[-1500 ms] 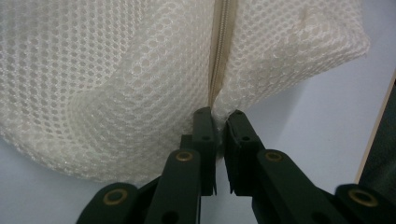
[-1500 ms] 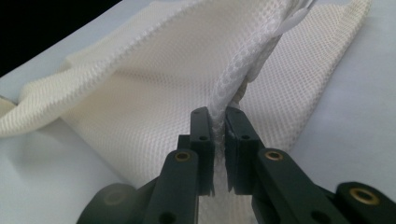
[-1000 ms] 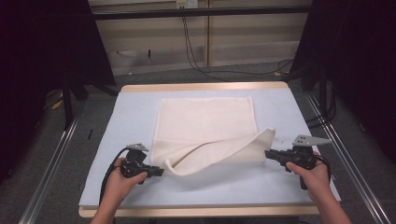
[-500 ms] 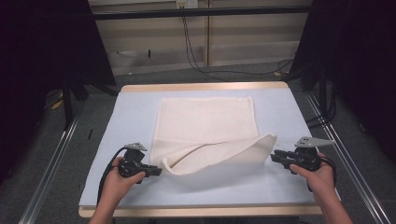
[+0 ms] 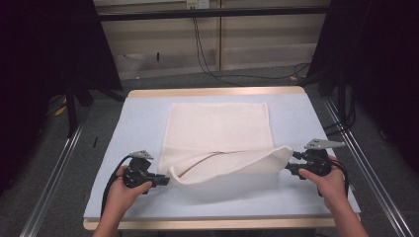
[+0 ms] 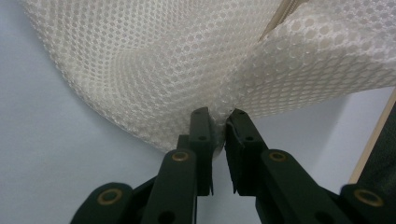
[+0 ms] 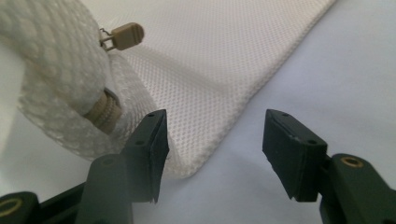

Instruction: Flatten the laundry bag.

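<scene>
A cream mesh bag (image 5: 217, 128) lies flat on the pale blue table top (image 5: 138, 123), its near edge folded up and over into a long roll. My left gripper (image 5: 167, 180) is at the roll's left end, shut on a pinch of the mesh (image 6: 163, 60) between its pads (image 6: 219, 116). My right gripper (image 5: 289, 169) is at the roll's right end. Its jaws have just been opening and stand apart (image 7: 215, 135), touching nothing. The roll's end with a tan zipper pull (image 7: 123, 36) lies just left of its left jaw, and the bag's flat corner (image 7: 210, 93) lies beyond the gap.
The table has a wooden rim (image 5: 212, 92) at the far side. Metal rails (image 5: 54, 182) run along the left and right of it. Black cables (image 5: 207, 54) hang on the floor behind. Bare blue surface lies on both sides of the bag.
The right gripper's jaws have opened and let go of the roll's right end, which now rests on the table. The left gripper has kept its grip and place.
</scene>
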The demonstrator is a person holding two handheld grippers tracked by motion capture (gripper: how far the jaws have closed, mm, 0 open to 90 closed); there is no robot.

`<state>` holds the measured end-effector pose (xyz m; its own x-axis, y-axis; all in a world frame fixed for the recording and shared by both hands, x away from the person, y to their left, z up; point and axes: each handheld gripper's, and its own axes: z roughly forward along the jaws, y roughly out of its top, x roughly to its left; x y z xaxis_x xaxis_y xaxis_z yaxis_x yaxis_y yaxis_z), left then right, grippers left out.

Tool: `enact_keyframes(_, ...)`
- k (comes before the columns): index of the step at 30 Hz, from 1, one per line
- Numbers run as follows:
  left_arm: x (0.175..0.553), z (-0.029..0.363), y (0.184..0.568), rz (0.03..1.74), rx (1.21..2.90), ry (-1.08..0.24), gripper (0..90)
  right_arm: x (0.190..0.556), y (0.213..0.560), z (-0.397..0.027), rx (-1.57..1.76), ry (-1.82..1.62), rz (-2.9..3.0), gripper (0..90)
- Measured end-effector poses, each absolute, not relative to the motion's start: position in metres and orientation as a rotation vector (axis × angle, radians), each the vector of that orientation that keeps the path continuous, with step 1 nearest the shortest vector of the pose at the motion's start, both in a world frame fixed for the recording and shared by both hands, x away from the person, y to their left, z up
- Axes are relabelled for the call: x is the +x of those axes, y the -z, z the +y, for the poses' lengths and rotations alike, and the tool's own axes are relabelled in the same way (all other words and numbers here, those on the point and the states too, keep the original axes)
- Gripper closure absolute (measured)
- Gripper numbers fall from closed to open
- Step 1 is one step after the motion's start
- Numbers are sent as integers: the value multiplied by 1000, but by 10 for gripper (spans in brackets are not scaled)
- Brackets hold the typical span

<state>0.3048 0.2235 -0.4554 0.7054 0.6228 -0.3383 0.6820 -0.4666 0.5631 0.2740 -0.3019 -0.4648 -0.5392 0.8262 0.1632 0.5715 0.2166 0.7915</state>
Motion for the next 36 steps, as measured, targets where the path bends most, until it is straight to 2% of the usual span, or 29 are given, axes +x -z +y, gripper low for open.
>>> enact_keyframes(7,306,226,455,984,2219,92,793,271,469,-297,1269,-1233,2262,367)
enact_keyframes(13,307,229,453,1010,2179,88,715,268,474,-298,1265,-1210,2296,362)
enact_keyframes(16,308,232,453,1025,2154,76,642,268,476,-296,1253,-1200,2314,379)
enact_keyframes(23,309,236,455,1025,2137,79,570,267,482,-289,1223,-1162,2364,405)
enact_keyframes(27,310,237,455,1017,2150,53,485,266,486,-285,1203,-1142,2373,431)
enact_keyframes(30,310,235,459,1008,2160,45,456,264,486,-284,1210,-1133,2369,473)
enact_keyframes(33,310,233,460,991,2186,43,449,263,486,-283,1184,-1172,2402,642)
enact_keyframes(36,310,231,462,983,2198,40,446,262,486,-282,1196,-1178,2403,687)
